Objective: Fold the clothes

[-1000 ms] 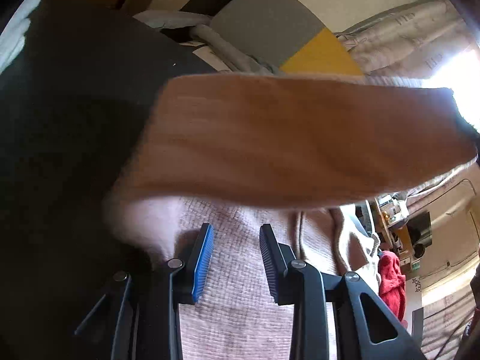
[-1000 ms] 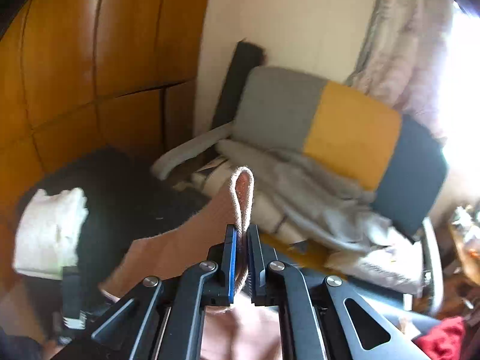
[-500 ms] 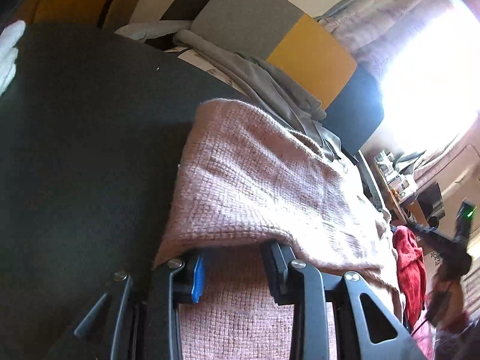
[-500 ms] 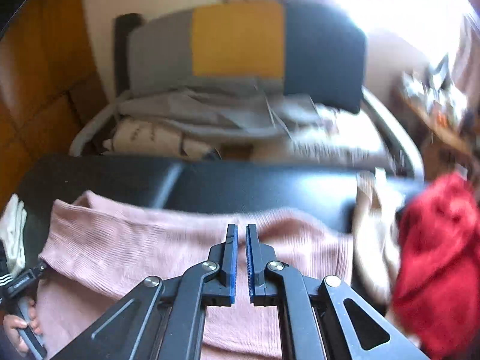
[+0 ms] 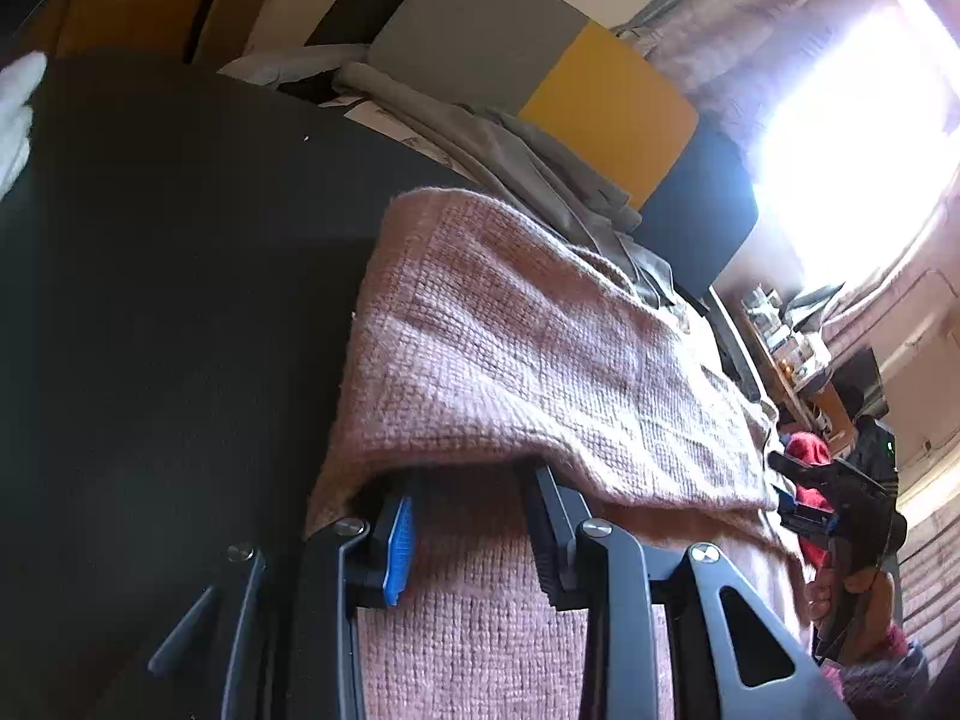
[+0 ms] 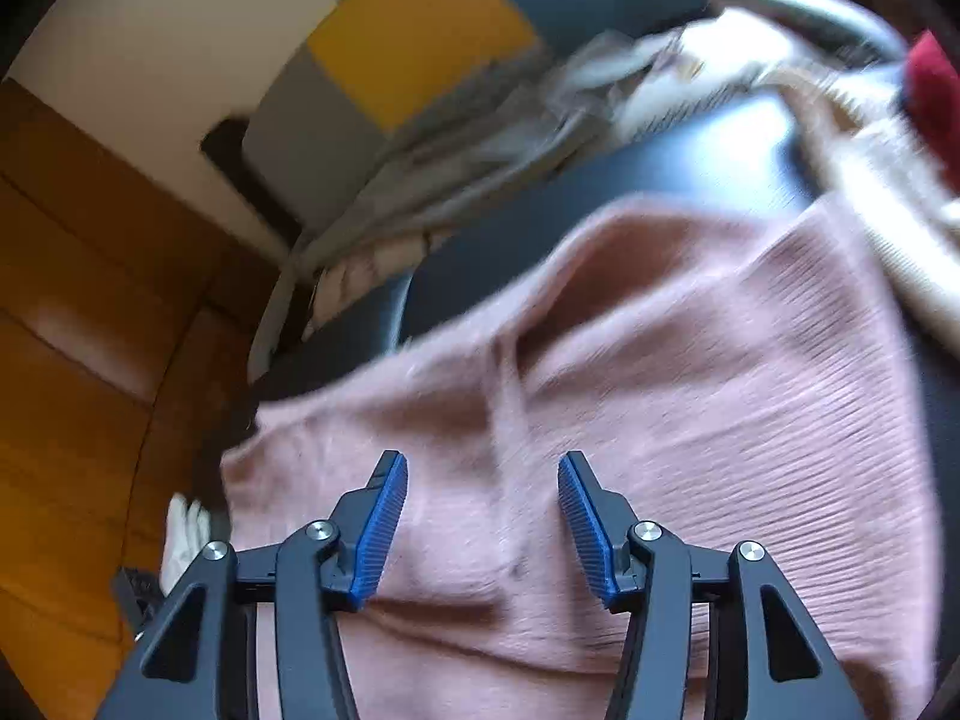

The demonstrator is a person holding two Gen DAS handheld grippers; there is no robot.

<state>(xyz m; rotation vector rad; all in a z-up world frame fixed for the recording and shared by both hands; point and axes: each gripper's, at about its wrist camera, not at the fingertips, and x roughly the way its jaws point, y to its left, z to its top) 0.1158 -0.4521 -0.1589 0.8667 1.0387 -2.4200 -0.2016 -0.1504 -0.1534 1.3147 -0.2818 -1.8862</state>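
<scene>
A pink knit sweater (image 5: 510, 348) lies on the black table (image 5: 168, 300). One folded layer of it drapes over the tips of my left gripper (image 5: 471, 498). Its jaws stand apart on the lower layer, with nothing pinched between the pads that show. In the right wrist view the sweater (image 6: 690, 390) spreads below my right gripper (image 6: 483, 468), whose jaws are opening with nothing between them. The right gripper (image 5: 804, 516) also shows at the sweater's right end, held by a person's hand (image 5: 840, 594).
A chair with a grey, yellow and dark back (image 5: 540, 78) holds grey garments behind the table. A red garment (image 6: 936, 96) and a cream one (image 6: 888, 180) lie at the right end. A white cloth (image 6: 183, 534) sits at the left end, by wooden wall panels (image 6: 72, 330).
The right gripper, shut on a pink fold, swung down across the table, laid the layer over the sweater and the left fingertips, then let go and opened. The left gripper barely moved.
</scene>
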